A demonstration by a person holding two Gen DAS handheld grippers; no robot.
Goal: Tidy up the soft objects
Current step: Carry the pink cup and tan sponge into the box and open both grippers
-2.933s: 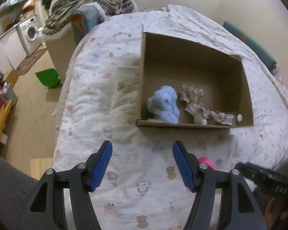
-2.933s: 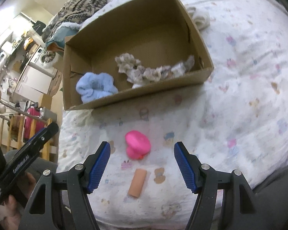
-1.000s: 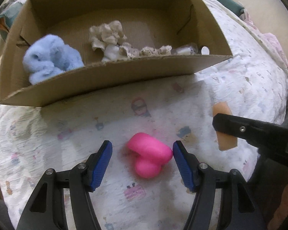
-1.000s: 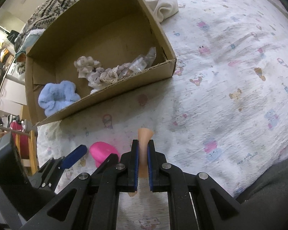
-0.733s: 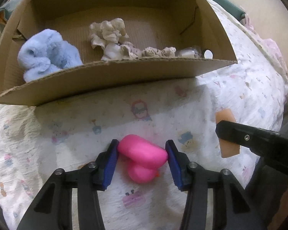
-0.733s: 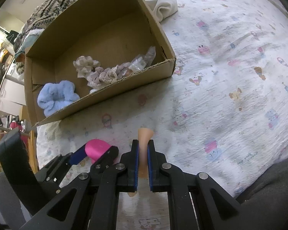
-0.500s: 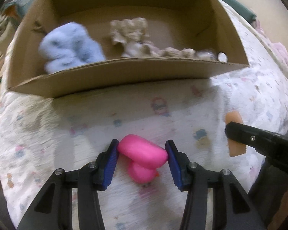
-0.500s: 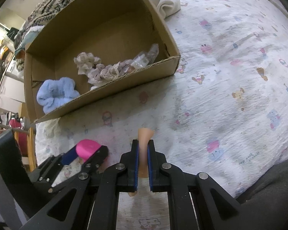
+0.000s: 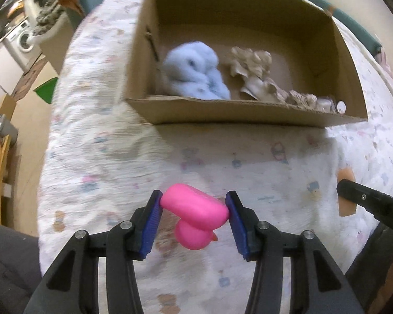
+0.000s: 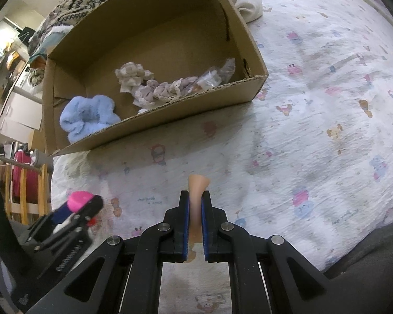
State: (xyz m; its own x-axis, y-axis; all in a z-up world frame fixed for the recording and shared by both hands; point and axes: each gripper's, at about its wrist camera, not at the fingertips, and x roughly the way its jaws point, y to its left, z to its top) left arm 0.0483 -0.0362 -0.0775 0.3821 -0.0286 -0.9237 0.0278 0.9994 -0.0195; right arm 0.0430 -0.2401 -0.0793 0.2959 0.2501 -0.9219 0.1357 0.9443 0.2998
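The left hand-held gripper (image 9: 194, 209) is closed on a pink toy (image 9: 195, 218), its blue pads pressed against the two ends of the toy's wider upper part; a rounder lobe with a small orange tip hangs below. Whether the toy is off the bedspread (image 9: 97, 157) or just resting on it cannot be told for sure, though it looks raised. The right hand-held gripper (image 10: 195, 209) is clamped on a peach foam piece (image 10: 196, 183), squeezed thin between the pads, with its flared end sticking out ahead of the fingertips.

Both loose items thus appear to be in hand, and what seems left is to carry them to the cardboard box (image 9: 249, 110) lying just ahead on the bed and let go over it. The box already holds a blue fluffy thing (image 9: 196, 76) at its left side, beige scrunchies (image 10: 154, 86) in the middle and a clear plastic packet (image 10: 217, 73) toward the right. A white cloth (image 10: 249, 5) lies on the bed behind the box's far corner; it may count as another soft thing to sort.

The surface is a bed with a white quilted cover printed with small cartoon figures, soft enough that the box sinks in a little. Beyond the bed, at the left, there is a washing machine (image 9: 23, 41), a patterned blanket (image 10: 83, 2) heaped on furniture, a green dustpan-like thing (image 9: 45, 93) on the wooden floor, and a wooden chair (image 10: 23, 188) with something red on it.
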